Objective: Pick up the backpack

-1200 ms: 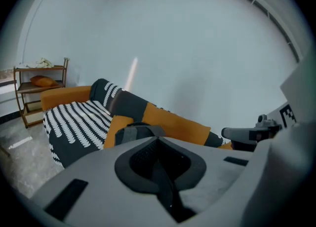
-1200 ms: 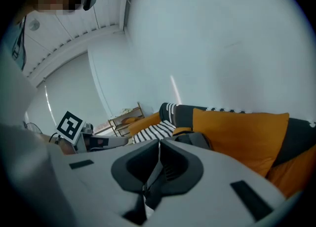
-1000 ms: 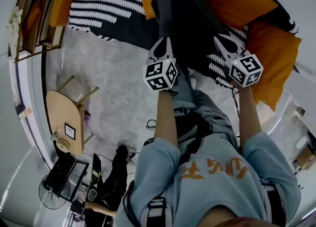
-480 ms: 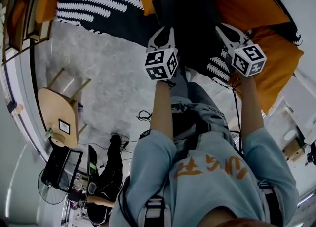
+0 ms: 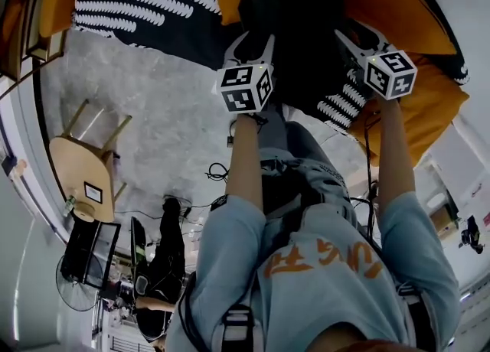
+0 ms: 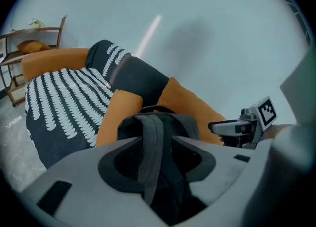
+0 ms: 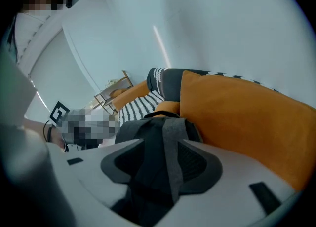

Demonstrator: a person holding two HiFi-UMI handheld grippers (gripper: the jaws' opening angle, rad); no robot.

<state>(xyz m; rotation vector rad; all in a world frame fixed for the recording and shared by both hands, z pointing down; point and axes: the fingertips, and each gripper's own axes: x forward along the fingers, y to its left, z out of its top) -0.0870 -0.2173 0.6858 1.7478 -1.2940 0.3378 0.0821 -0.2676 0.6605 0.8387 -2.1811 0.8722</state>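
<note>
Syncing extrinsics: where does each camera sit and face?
Head view: on the head, steeply down on the dark grey fabric backpack, orange-cushioned sofa; arms, torso, left gripper, right gripper show.
Left gripper view: on left gripper, along its opening jaws, grey strap between.
Right gripper view: on right gripper, likewise; jaws opening, strap between.
All share the backpack.

No words or numbers can be read. The orange lettering [image 5: 323,260] on the person's light-blue shirt [image 5: 230,266] is upside down and illegible. The two marker cubes [image 5: 245,89] [image 5: 390,75] carry only black-and-white square patterns.
</note>
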